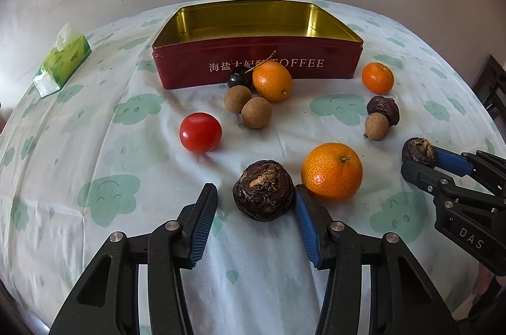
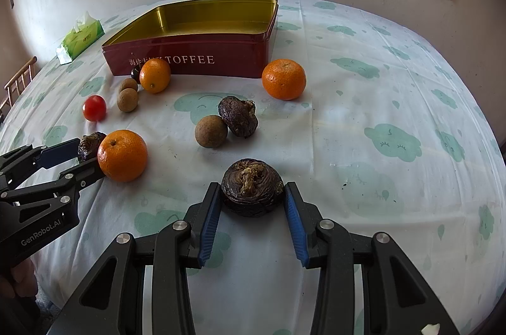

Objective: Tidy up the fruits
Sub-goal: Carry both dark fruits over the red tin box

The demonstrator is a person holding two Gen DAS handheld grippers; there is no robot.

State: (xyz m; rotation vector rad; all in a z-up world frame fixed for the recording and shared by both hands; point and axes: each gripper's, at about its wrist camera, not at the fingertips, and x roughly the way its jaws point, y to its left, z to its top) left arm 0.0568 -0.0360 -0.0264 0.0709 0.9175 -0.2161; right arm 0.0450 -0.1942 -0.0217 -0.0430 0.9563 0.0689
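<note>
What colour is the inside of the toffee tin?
Shiny gold inside the dark red rectangular metal toffee tin; left wrist view shows it best.

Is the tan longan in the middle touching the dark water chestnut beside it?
Touching. In the right wrist view the longan presses against the water chestnut with no cloth visible between them; the left wrist view agrees.

I see a glossy red metal tin (image 1: 256, 70) with a shiny gold inside, a matt cloud-printed cotton cloth (image 1: 95, 164), pitted orange tangerines (image 1: 331, 170), rough dark-brown water chestnuts (image 1: 263, 195)
</note>
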